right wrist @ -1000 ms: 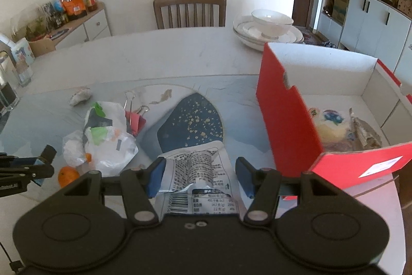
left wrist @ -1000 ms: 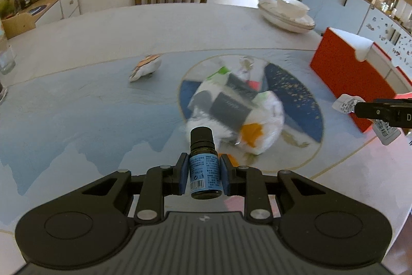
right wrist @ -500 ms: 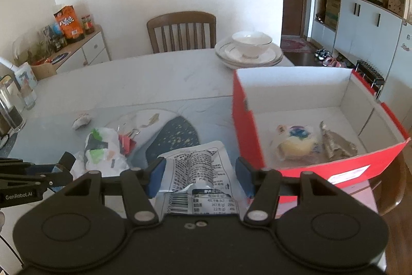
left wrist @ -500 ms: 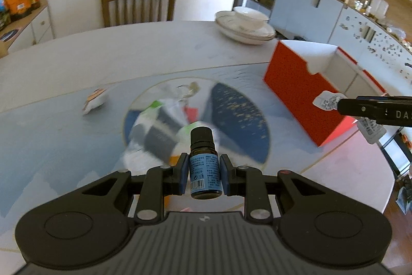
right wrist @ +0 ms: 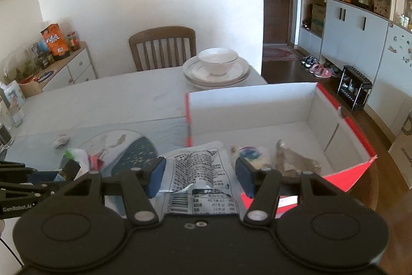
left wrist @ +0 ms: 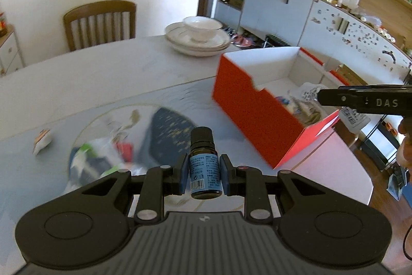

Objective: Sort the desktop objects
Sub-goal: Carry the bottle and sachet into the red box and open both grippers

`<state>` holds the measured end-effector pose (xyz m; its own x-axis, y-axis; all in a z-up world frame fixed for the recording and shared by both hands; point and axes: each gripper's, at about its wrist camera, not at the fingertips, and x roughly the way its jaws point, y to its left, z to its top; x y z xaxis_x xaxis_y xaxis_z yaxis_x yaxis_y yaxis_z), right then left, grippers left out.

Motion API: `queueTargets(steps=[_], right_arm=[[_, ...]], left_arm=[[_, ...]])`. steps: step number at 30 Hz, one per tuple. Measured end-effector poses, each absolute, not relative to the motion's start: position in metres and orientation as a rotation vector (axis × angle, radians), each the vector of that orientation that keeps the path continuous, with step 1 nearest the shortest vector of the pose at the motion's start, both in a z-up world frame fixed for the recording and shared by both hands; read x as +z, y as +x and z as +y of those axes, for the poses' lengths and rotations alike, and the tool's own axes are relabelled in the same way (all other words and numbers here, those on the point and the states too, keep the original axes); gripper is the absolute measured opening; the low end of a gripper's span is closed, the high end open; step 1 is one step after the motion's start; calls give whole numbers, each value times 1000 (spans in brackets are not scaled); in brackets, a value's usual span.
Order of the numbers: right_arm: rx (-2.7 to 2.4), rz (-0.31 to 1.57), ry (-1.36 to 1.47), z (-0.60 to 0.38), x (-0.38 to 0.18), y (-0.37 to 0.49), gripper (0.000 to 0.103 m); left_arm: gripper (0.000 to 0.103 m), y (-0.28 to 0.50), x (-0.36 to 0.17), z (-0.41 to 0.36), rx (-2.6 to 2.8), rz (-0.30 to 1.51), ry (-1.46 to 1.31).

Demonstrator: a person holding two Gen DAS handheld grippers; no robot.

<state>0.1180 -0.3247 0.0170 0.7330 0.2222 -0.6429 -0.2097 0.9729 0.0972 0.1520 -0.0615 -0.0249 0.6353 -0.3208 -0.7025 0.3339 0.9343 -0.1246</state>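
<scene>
- The pale dining table (left wrist: 108, 74), with a blue painted glass-like mat over its near half, bears everything; a wooden slat-backed chair (right wrist: 162, 48) stands at its far side.
- A red cardboard box with a white inside (left wrist: 247, 105) sits open-topped at the table's right end, one corner near the edge. In it lie a small clear-wrapped round item with a blue print (right wrist: 247, 153) and, just beside it, a crumpled silvery wrapper (right wrist: 296, 161).
- A stack of white plates with a white bowl on top (right wrist: 216, 66) stands behind the box, near the far right corner of the table.
- A clear plastic bag of mixed items (left wrist: 97, 161), blurred here, lies on the mat to the left of the box, well apart from it; something red (left wrist: 125, 150) shows at its side.
- The right gripper (right wrist: 199, 173) is closed across a flattened white printed snack packet (right wrist: 198, 169), its blue pads pressing the packet's two edges; the packet hangs over the box's near left corner.
- The left gripper (left wrist: 203, 174) is clamped on a small dark glass bottle with a blue label and black cap (left wrist: 204, 164), held upright above the mat, left of the box.
- A small white crumpled scrap (left wrist: 42, 141) rests alone on the mat's left part.
</scene>
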Motion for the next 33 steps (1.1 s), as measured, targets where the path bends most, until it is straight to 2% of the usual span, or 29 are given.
queueTargets(steps=[33], right_arm=[[193,739,11,-446,-5,196,58]], left_arm=[[24,231,-14,-236,-519,780,192]])
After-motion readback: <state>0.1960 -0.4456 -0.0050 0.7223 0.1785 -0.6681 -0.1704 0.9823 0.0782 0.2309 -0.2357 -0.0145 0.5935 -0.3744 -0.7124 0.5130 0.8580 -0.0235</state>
